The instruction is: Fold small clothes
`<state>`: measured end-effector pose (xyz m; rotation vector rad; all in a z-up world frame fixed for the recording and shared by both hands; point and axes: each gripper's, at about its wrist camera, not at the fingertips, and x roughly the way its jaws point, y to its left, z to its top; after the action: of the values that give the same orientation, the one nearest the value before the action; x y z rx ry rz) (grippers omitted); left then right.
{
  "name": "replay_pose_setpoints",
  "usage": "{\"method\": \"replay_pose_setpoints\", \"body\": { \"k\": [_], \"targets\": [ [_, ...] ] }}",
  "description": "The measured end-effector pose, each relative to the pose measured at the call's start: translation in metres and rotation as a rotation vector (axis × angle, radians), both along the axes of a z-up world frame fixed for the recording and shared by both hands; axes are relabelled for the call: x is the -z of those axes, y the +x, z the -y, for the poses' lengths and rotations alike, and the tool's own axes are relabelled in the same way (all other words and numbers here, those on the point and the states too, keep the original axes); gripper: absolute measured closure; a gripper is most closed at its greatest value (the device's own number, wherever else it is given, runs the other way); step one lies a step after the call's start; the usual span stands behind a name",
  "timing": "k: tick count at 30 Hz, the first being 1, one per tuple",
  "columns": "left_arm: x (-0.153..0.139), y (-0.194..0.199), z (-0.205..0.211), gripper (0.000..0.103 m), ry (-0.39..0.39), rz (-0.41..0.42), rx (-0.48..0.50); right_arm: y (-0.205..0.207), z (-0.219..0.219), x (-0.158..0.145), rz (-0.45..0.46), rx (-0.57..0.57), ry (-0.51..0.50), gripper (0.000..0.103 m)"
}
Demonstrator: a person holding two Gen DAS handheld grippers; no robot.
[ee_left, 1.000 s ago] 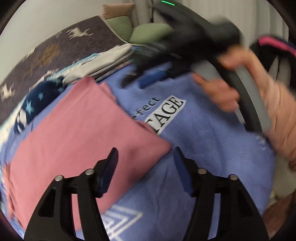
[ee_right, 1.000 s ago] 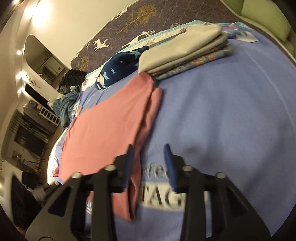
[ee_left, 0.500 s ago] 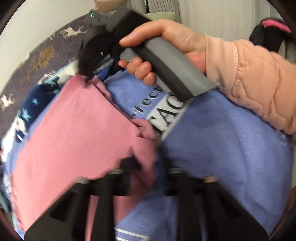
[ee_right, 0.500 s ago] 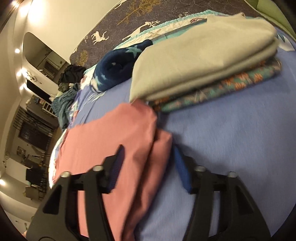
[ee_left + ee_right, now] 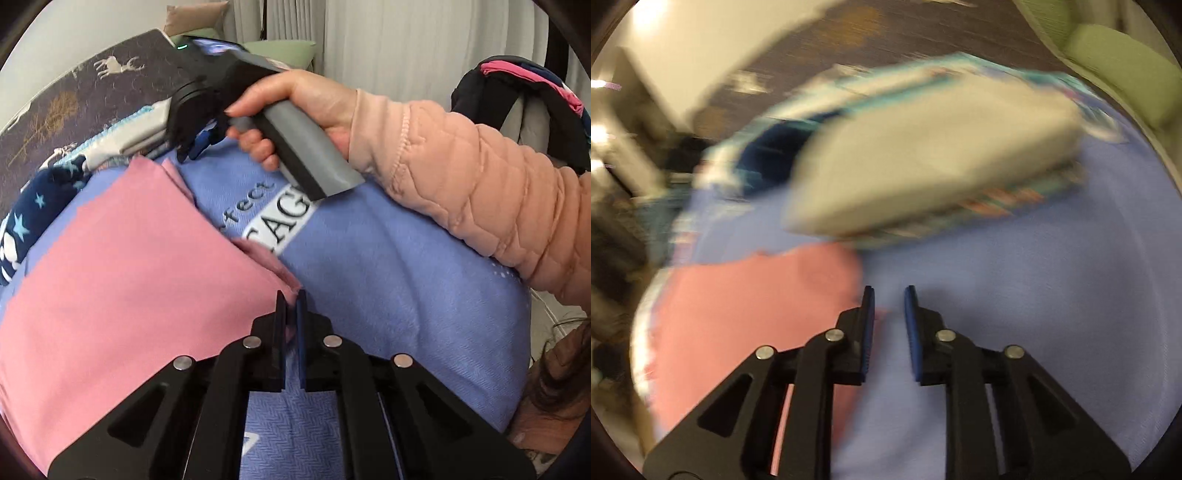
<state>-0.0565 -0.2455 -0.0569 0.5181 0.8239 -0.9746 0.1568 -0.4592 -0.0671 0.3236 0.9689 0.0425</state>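
Left wrist: left tongs (image 5: 290, 301) pinch pink garment (image 5: 129, 280) corner; right tongs (image 5: 888, 295) beside edge.

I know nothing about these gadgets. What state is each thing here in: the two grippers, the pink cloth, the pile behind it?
Left gripper: jaws shut on a corner of the pink cloth.
Right gripper: jaws open, holding nothing, beside the pink cloth's edge.
Pink cloth: folded, lying flat on the blue blanket.
Pile of clothes: folded and stacked, beige piece on top.
Star-patterned garment: bunched, not folded.
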Motion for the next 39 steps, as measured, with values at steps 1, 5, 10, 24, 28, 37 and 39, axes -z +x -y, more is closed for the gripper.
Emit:
{"method": "replay_pose_setpoints", "body": {
  "k": [1, 5, 10, 24, 28, 37, 39],
  "targets": [
    [0.0, -0.004, -0.001, 0.098, 0.0, 0.001, 0.01, -0.002, 0.01, 0.007, 0.014, 0.012, 0.06, 0.091],
    [-0.003, -0.01, -0.002, 0.098, -0.001, -0.002, 0.049, -0.022, 0.023, -0.006, 0.053, 0.0, 0.153, 0.088],
    [-0.007, -0.013, -0.003, 0.094, -0.014, -0.006, 0.041, -0.071, -0.01, -0.031, 0.092, -0.294, 0.184, 0.088],
    [-0.015, 0.032, -0.106, 0.057, -0.01, 0.047, -0.397, -0.19, -0.049, 0.009, -0.014, -0.511, 0.281, 0.065],
    [-0.014, 0.043, -0.133, 0.057, 0.0, 0.039, -0.5, -0.198, -0.048, -0.003, -0.012, -0.508, 0.321, 0.099],
    [-0.023, 0.045, -0.211, 0.043, -0.025, 0.084, -0.716, -0.211, -0.034, -0.012, -0.043, -0.39, 0.158, 0.092],
    [-0.026, 0.043, -0.233, 0.042, -0.036, 0.097, -0.78, -0.211, -0.036, -0.029, 0.005, -0.369, 0.098, 0.084]
  ]
}}
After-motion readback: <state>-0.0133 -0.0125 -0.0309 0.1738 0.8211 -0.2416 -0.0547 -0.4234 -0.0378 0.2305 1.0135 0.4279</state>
